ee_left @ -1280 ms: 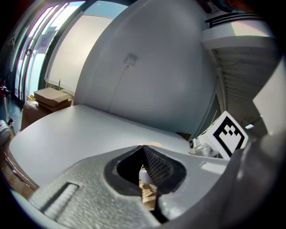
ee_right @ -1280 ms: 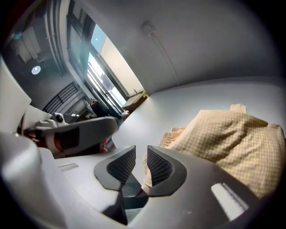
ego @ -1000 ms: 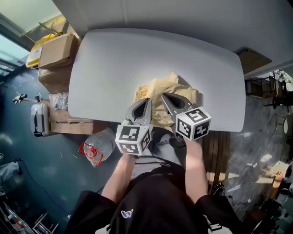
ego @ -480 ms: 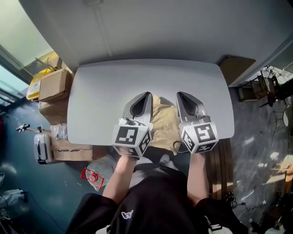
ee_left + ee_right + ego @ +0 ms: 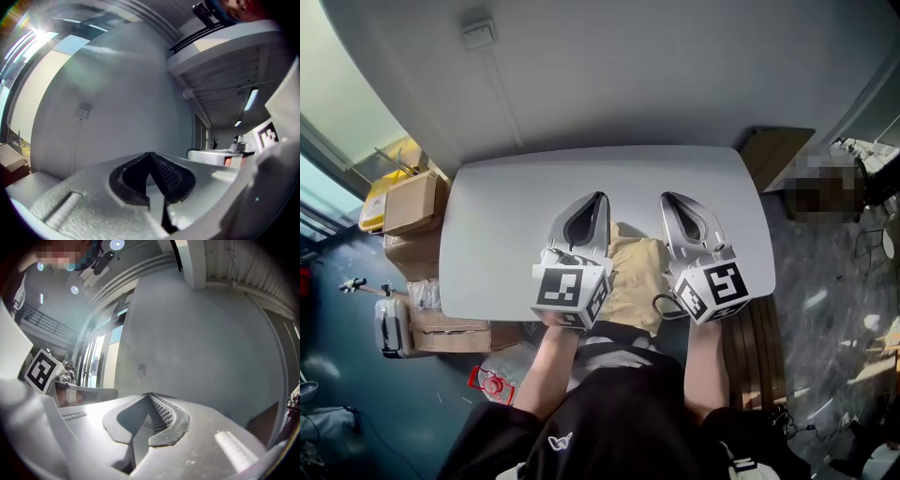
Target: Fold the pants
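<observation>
I've got one white tabletop [image 5: 516, 206] and one bunched tan pair of pants [image 5: 635, 281] at its near edge, between my two claws. Left claw [image 5: 598, 198] and right claw [image 5: 667, 198] are both pinched closed on nothing, hovering level above it.

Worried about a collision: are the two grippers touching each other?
Apart. The head view shows the left gripper and the right gripper side by side, with a strip of tan pants visible in the gap between them.
</observation>
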A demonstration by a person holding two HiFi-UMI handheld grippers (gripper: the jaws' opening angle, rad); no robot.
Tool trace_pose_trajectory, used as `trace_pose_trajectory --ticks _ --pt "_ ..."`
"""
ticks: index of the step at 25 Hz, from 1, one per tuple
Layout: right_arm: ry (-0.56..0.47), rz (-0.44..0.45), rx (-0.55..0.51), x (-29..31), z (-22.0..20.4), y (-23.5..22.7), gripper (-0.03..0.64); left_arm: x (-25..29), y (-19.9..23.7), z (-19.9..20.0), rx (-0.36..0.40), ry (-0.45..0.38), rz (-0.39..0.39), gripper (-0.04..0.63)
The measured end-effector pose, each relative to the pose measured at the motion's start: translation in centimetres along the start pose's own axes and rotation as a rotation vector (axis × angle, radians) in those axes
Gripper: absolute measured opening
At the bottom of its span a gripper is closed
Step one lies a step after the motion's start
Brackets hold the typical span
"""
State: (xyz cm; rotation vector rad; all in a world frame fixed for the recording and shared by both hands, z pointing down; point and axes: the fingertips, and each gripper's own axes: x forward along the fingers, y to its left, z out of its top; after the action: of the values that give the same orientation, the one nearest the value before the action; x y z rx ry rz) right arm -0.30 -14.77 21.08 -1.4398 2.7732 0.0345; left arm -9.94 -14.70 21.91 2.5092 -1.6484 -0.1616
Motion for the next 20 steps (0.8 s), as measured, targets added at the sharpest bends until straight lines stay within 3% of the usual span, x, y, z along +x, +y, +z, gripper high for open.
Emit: trace_pose_trajectory --ticks 20 --pt "-0.004 0.057 -0.013 2.1 0.5 -1.1 0.005 0.9 0.3 -0.4 0.001 -0.002 0.035 0.005"
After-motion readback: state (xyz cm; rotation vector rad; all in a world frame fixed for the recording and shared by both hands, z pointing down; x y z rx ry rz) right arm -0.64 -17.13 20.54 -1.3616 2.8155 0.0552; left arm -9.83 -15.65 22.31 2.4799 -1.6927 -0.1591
